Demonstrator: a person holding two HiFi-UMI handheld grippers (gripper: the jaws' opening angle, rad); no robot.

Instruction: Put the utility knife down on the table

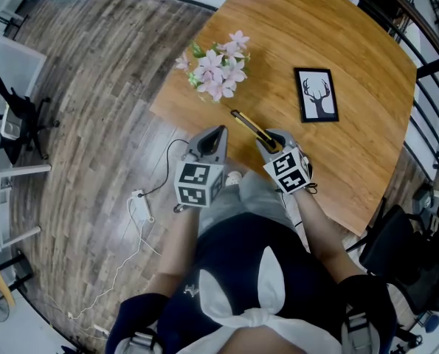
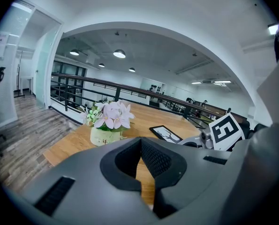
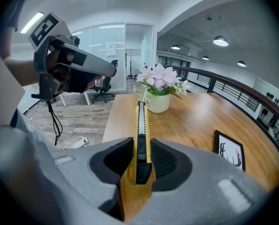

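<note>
A yellow and black utility knife (image 1: 249, 127) (image 3: 140, 125) sticks out of my right gripper (image 1: 267, 144) (image 3: 141, 159), which is shut on its handle. The knife hangs just over the near edge of the wooden table (image 1: 352, 161), its tip pointing at the flower pot (image 3: 158, 101). My left gripper (image 1: 218, 133) (image 2: 140, 142) is beside it to the left, over the table's near edge. Its jaws meet at the tips with nothing between them. In the right gripper view the left gripper (image 3: 78, 71) hovers at the upper left.
A pot of pink flowers (image 1: 218, 71) (image 2: 110, 117) stands near the table's left edge. A black-framed deer picture (image 1: 316, 94) (image 3: 229, 154) lies flat to the right. A white power strip (image 1: 140, 205) with its cable lies on the floor. Black railing (image 1: 426, 72) runs along the right.
</note>
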